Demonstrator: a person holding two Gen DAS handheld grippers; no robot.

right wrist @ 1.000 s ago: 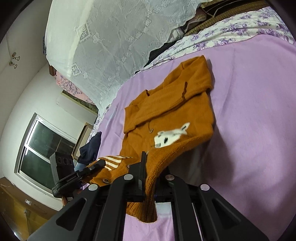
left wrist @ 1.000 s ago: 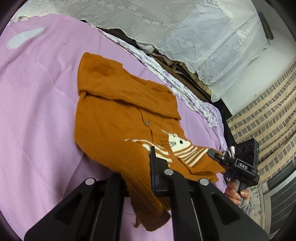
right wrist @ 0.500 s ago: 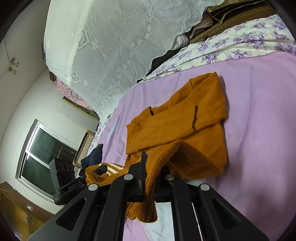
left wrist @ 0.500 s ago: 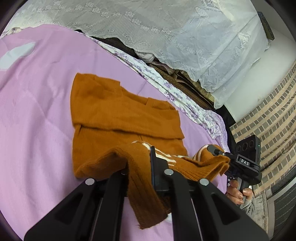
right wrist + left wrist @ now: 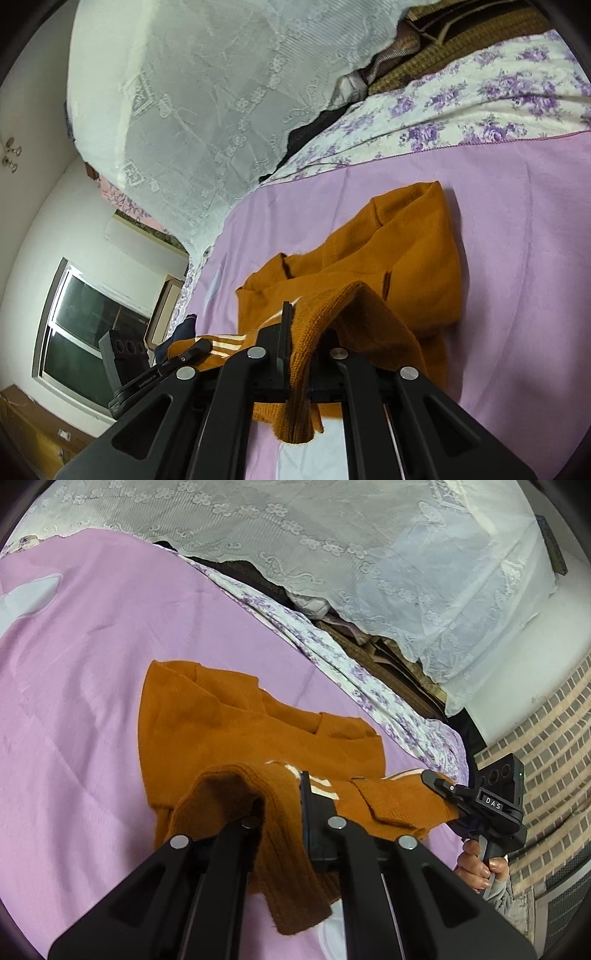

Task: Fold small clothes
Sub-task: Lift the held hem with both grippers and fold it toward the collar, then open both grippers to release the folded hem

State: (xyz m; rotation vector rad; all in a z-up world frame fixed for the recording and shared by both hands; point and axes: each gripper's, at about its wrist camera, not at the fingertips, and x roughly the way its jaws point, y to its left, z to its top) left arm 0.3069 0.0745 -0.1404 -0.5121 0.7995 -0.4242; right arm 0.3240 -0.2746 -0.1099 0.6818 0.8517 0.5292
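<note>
Garment: a small orange knitted cardigan [image 5: 236, 738] with white stripes on its front lies on the pink bedsheet [image 5: 81, 672]; its far part, with the collar, rests flat, while the near hem is lifted off the sheet and doubled over toward the far end.
Left gripper [image 5: 295, 797]: fingers together, pinching the near-left corner of the hem; the ribbed edge hangs down between the black finger arms.
Right gripper [image 5: 291, 332]: fingers together, clamped on the other hem corner; a loose strip of knit drops below the jaws.
Seen across: from the left wrist view the right gripper's tip [image 5: 439, 782] bites the striped corner at far right, with a hand [image 5: 476, 867] on its handle; from the right wrist view the left gripper's tip shows at near left, on the striped fabric.
Surroundings: a floral purple-and-white quilt [image 5: 461, 110] borders the far side of the sheet, a white lace cover [image 5: 221, 92] is draped behind it, and a window [image 5: 85, 332] stands at left.
</note>
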